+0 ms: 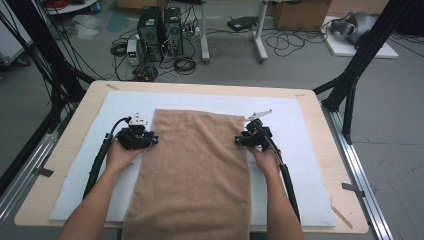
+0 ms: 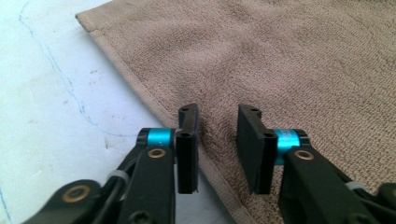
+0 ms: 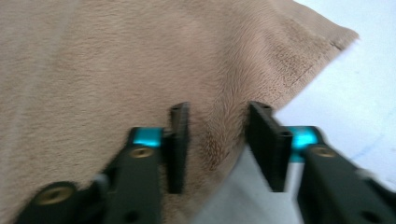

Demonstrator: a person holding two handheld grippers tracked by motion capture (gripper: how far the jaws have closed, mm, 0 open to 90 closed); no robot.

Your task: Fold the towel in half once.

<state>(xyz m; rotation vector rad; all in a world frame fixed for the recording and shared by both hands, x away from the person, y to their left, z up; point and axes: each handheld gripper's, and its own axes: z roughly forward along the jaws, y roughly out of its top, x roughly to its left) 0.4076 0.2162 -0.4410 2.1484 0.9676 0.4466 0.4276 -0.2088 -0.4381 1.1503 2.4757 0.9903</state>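
A tan towel (image 1: 195, 170) lies flat on a white mat (image 1: 300, 125), its near end hanging over the table's front edge. My left gripper (image 1: 152, 140) rests at the towel's left edge, a little below the far left corner. In the left gripper view, the left gripper (image 2: 217, 123) has its jaws apart, straddling the hemmed edge of the towel (image 2: 280, 60), which ridges slightly between them. My right gripper (image 1: 239, 141) sits at the right edge. In the right gripper view, the right gripper (image 3: 218, 121) also has its jaws apart, with the towel (image 3: 116, 60) puckered between them.
The mat covers most of a wooden table (image 1: 330, 150). Bare mat (image 2: 46, 116) lies outside each towel edge. Beyond the table stand computer towers (image 1: 160, 32), cables, and black frame legs (image 1: 360, 55). The person's forearms come in from the bottom.
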